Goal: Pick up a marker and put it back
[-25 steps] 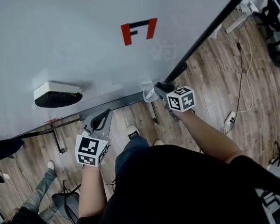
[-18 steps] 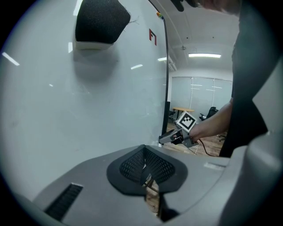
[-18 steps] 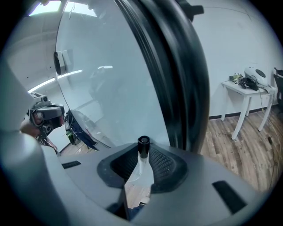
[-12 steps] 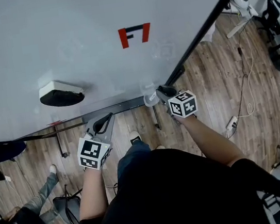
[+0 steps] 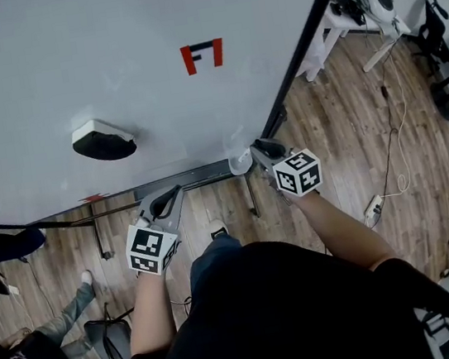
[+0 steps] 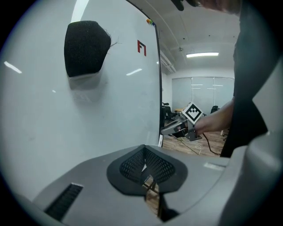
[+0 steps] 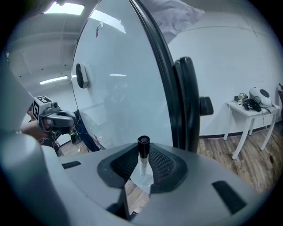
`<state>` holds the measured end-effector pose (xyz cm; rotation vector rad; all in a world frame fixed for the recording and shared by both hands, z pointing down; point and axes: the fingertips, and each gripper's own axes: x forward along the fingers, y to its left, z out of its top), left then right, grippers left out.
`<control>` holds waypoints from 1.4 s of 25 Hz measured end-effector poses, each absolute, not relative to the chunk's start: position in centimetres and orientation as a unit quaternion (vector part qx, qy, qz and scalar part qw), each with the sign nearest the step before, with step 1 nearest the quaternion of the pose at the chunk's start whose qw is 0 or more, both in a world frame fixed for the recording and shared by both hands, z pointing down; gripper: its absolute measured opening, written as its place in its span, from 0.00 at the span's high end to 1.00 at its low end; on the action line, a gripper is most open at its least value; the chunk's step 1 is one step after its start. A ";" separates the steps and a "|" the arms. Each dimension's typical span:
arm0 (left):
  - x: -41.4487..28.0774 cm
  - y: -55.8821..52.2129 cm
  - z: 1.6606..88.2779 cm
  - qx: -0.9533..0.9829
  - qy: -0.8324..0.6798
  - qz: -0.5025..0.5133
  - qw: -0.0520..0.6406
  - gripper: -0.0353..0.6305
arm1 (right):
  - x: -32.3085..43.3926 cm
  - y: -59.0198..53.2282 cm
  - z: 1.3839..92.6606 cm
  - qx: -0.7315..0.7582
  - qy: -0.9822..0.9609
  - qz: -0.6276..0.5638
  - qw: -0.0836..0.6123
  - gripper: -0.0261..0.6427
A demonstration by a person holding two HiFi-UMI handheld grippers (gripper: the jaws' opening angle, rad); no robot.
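Lower centre, the right tongs (image 7: 141, 170), jaws just closing, pinch a marker (image 7: 142, 152) upright, apparently ready for return to the whiteboard (image 5: 106, 58) ledge (image 5: 182, 177); the left tongs (image 6: 148, 181) wait shut, empty.

A dark grey metal tray ledge (image 5: 199, 175) runs under the glossy white whiteboard (image 5: 64, 56). A black-and-white block eraser (image 5: 102, 141) clings to the board, above and left of the ledge.
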<state>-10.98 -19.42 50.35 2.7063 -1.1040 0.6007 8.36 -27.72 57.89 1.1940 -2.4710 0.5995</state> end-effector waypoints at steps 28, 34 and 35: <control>-9.6 -14.9 47.7 0.897 -0.398 0.183 0.056 0.93 | 13.3 -21.2 52.5 0.431 -0.875 0.174 0.136 0.86; -9.6 -14.8 47.7 0.896 -0.401 0.182 0.057 0.93 | 13.1 -21.6 52.3 0.428 -0.877 0.171 0.135 0.86; -9.7 -14.9 47.8 0.896 -0.401 0.182 0.058 0.93 | 12.9 -21.8 52.4 0.426 -0.878 0.171 0.136 0.86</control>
